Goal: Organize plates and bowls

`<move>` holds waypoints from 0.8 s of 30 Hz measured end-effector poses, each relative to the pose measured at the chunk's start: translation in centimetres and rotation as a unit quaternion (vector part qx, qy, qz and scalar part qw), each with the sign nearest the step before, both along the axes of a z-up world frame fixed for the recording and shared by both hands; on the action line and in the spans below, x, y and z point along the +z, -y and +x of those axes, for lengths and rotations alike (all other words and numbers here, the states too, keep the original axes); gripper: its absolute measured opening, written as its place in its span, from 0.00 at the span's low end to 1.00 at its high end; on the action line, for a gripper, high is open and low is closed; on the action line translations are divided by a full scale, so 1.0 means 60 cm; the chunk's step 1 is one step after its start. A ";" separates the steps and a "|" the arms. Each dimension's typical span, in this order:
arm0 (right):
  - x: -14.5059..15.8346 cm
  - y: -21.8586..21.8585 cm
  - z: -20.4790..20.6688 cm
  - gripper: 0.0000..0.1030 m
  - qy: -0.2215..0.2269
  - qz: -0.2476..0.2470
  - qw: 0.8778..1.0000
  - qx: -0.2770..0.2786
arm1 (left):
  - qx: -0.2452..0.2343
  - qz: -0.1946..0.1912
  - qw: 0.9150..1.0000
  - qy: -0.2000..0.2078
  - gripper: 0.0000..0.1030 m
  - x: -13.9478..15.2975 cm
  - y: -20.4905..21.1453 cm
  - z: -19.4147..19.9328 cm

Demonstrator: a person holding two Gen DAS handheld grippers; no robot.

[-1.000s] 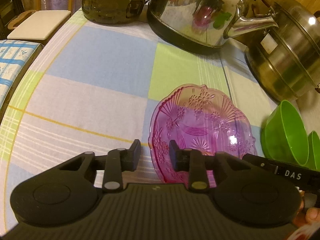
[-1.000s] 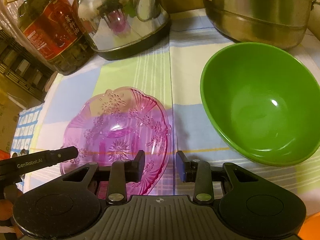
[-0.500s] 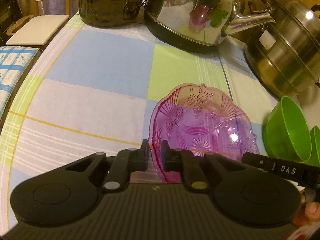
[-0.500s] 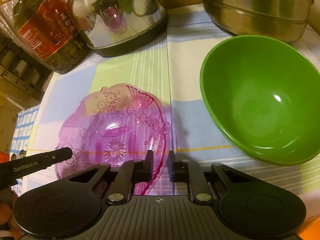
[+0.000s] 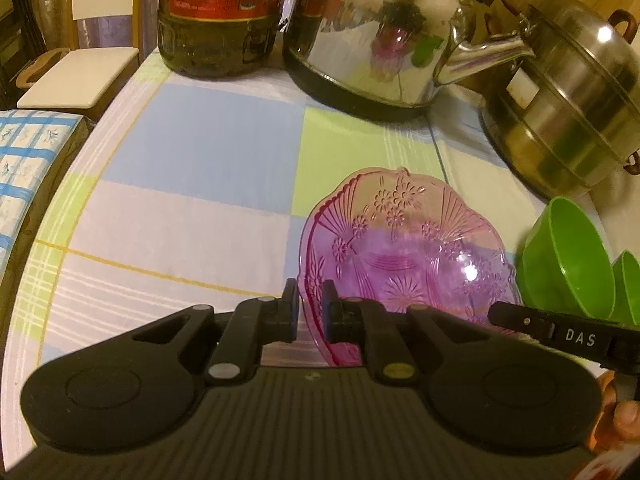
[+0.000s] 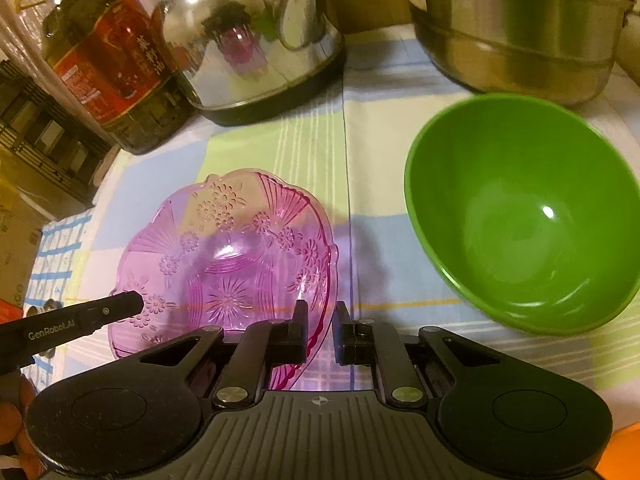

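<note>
A clear pink patterned plate (image 5: 404, 252) lies on the checked tablecloth; it also shows in the right wrist view (image 6: 228, 256). My left gripper (image 5: 310, 312) is shut on the plate's left rim. My right gripper (image 6: 321, 330) is shut on the plate's right rim. A green bowl (image 6: 520, 216) stands to the right of the plate; in the left wrist view it (image 5: 560, 256) shows at the right edge, with a second green bowl (image 5: 628, 280) beside it. The other gripper's body shows in each view.
A steel kettle (image 5: 384, 36), an oil bottle (image 5: 220, 12) and a large steel pot (image 5: 560, 92) stand along the back of the table. The table's left edge (image 5: 60, 184) drops to a chair and a checked cushion.
Both grippers have closed from open onto the pink plate's rim, one on each side. The plate has tilted slightly and sits a little higher.
</note>
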State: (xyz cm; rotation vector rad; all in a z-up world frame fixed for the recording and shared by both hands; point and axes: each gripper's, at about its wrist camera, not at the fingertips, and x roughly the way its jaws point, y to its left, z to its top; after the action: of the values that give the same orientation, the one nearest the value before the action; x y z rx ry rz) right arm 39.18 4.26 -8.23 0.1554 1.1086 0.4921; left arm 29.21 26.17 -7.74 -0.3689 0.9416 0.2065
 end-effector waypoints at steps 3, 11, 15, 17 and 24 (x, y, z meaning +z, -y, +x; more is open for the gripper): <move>0.017 0.002 -0.005 0.11 0.007 0.002 1.000 0.000 | 0.000 0.003 1.000 0.006 0.10 0.017 0.003 -0.007; 0.072 0.012 -0.029 0.11 0.027 0.007 1.000 0.005 | 0.000 0.008 1.000 0.019 0.10 0.070 0.015 -0.035; 0.099 0.019 -0.047 0.11 0.033 0.011 0.999 0.005 | -0.001 0.012 1.000 0.026 0.10 0.096 0.025 -0.057; 0.111 0.024 -0.057 0.11 0.034 0.015 0.999 0.007 | 0.000 0.013 1.000 0.028 0.10 0.107 0.030 -0.070; 0.148 0.045 -0.109 0.11 0.043 0.022 0.999 0.010 | 0.000 0.018 0.999 0.038 0.10 0.145 0.054 -0.120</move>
State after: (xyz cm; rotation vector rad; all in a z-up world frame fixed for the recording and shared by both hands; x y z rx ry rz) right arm 32.61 1.55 0.68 0.1607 1.0159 0.5364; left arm 21.99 22.95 0.98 -0.3423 0.8617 0.2079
